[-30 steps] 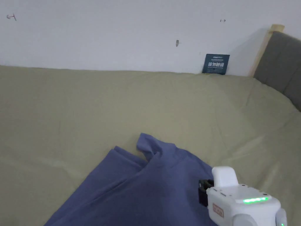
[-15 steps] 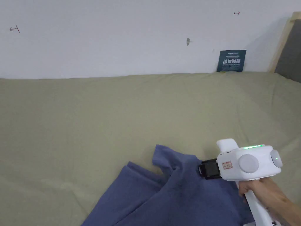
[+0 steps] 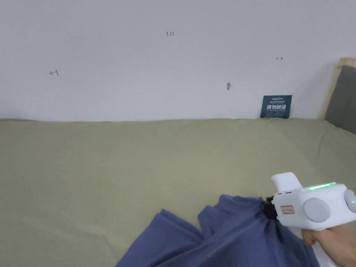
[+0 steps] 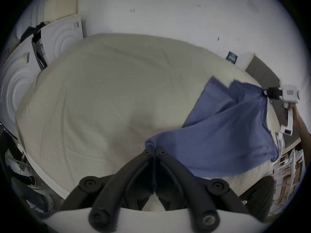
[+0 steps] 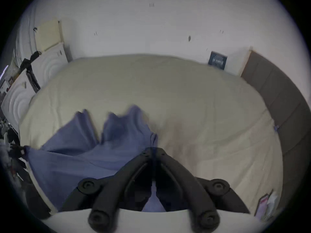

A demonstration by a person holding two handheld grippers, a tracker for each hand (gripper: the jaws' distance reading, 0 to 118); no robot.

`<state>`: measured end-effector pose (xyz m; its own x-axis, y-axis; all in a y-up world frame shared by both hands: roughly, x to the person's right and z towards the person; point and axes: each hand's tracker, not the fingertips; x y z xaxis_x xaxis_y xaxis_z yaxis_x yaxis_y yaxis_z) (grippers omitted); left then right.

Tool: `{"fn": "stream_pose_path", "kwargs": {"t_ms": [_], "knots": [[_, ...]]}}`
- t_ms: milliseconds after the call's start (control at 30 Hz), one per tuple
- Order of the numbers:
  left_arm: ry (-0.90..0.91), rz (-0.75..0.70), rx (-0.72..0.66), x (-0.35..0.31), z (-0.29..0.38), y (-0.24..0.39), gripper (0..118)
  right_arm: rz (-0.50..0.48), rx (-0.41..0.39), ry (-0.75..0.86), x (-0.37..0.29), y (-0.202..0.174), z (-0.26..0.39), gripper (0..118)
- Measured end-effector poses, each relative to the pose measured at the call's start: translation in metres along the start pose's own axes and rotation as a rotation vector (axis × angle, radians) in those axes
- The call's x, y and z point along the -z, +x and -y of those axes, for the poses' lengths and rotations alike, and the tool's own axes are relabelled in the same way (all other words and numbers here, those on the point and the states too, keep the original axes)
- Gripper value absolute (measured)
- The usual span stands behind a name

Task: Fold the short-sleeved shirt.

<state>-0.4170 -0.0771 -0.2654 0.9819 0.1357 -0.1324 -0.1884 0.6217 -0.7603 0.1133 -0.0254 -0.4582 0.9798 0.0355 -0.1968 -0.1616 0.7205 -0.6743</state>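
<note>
A blue short-sleeved shirt (image 3: 222, 240) hangs stretched above the olive-sheeted bed (image 3: 104, 167), low in the head view. My right gripper (image 3: 265, 208) is shut on one edge of the shirt (image 5: 94, 159), its jaws closed on a fold of cloth (image 5: 154, 148). In the left gripper view my left gripper (image 4: 154, 150) is shut on another corner of the shirt (image 4: 218, 135), which spans from it to the right gripper (image 4: 265, 93) at far right. A hand (image 3: 330, 240) holds the white right gripper body.
A white wall runs behind the bed, with a dark blue card (image 3: 276, 107) leaning on it. A grey padded headboard (image 3: 342, 97) stands at the right. White moulded panels (image 4: 55, 40) lean at the bed's left end. Shelving clutter (image 4: 286, 177) sits past the near edge.
The right gripper has lifted the shirt's edge up and away from the bed, and the cloth now bunches under it. The head camera has tilted up, showing more wall.
</note>
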Motion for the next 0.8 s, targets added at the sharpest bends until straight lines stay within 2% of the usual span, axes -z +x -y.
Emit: {"fn": "stream_pose_path", "kwargs": {"t_ms": [233,467,567,633,800], "knots": [[0.276,0.043,0.033,-0.082,-0.079,0.038,0,0.053,0.013,0.27,-0.158,0.015,-0.034,4],[0.458,0.053,0.08,-0.159,-0.167,0.08,0,0.134,0.051,0.478,-0.292,0.032,-0.065,4],[0.506,0.05,0.1,-0.193,-0.199,0.099,0,0.18,0.075,0.566,-0.328,0.041,-0.077,4],[0.526,0.038,0.113,-0.208,-0.217,0.109,0,0.199,0.072,0.57,-0.343,0.043,-0.084,4],[0.551,-0.027,0.15,-0.224,-0.249,0.125,0,0.186,0.139,0.616,-0.355,0.05,-0.095,4]]}}
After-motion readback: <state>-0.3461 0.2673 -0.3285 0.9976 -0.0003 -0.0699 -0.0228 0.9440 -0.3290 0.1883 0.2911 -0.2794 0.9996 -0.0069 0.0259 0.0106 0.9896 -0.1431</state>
